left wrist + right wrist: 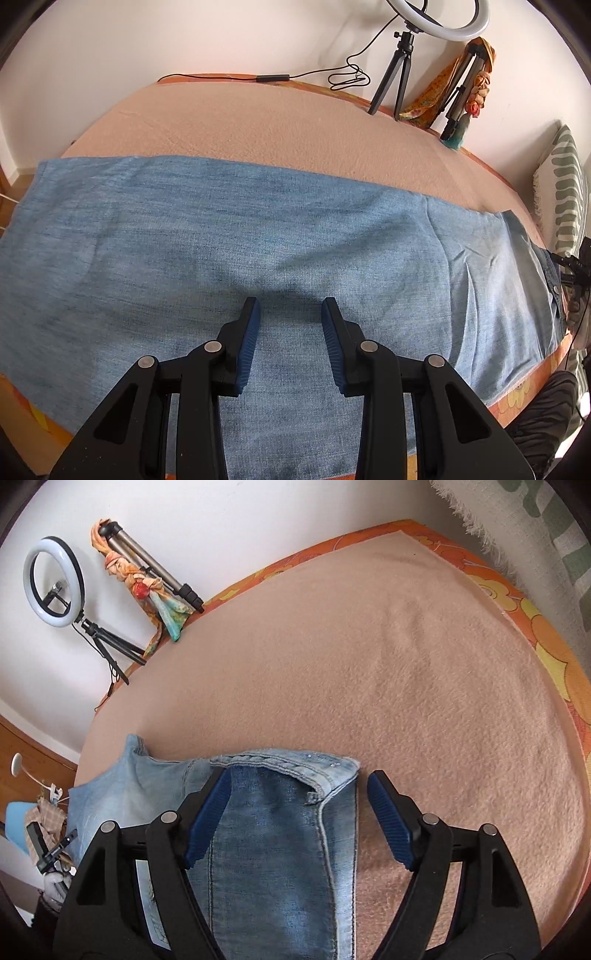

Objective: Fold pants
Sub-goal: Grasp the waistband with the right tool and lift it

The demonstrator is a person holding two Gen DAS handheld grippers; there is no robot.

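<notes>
The jeans lie flat along the bed's near edge, ready for folding. The left gripper hovers wide and empty over the leg; the right gripper, also wide, straddles the waistband.

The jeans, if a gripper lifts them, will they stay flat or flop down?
Probably flop: the jeans lie limp with soft creases on the blanket. The stitched waistband looks thicker, likely stiffer. Unlikely to slip.
</notes>
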